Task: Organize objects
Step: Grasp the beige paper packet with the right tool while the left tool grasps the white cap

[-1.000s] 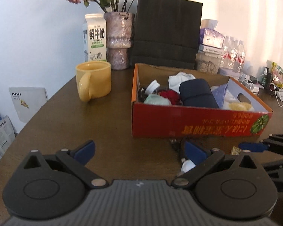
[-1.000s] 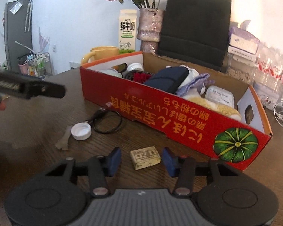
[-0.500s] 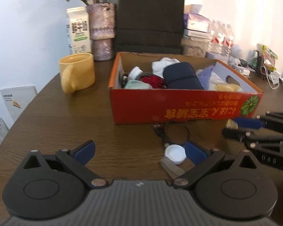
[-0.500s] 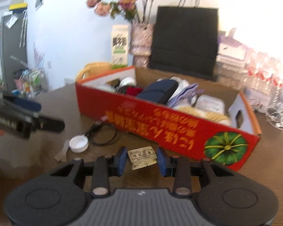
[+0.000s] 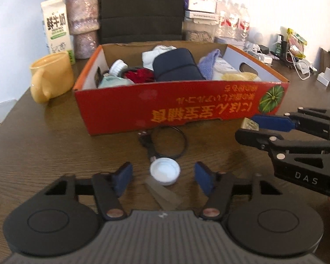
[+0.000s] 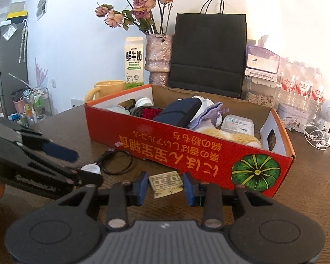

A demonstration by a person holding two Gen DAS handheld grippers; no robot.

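A red cardboard box (image 5: 182,107) (image 6: 187,151) full of small items stands on the dark wooden table. In front of it lie a white bottle cap (image 5: 164,173) (image 6: 91,168), a clear plastic strip (image 5: 162,194), a coiled black cable (image 5: 165,140) (image 6: 116,161) and a small tan card packet (image 6: 166,183) (image 5: 249,124). My left gripper (image 5: 162,177) is open, its pads on either side of the cap. My right gripper (image 6: 165,186) has its blue pads close on both sides of the packet, which is tilted; whether they touch it is unclear.
A yellow mug (image 5: 51,78), a milk carton (image 5: 57,27), a flower vase (image 5: 83,22) and a black paper bag (image 5: 142,8) stand behind the box. Water bottles (image 6: 301,85), tissue boxes and cables (image 6: 319,134) crowd the back right.
My left gripper moved right and forward and narrowed until the white cap sits between its pads. My right gripper narrowed around the card packet, which now shows tilted.
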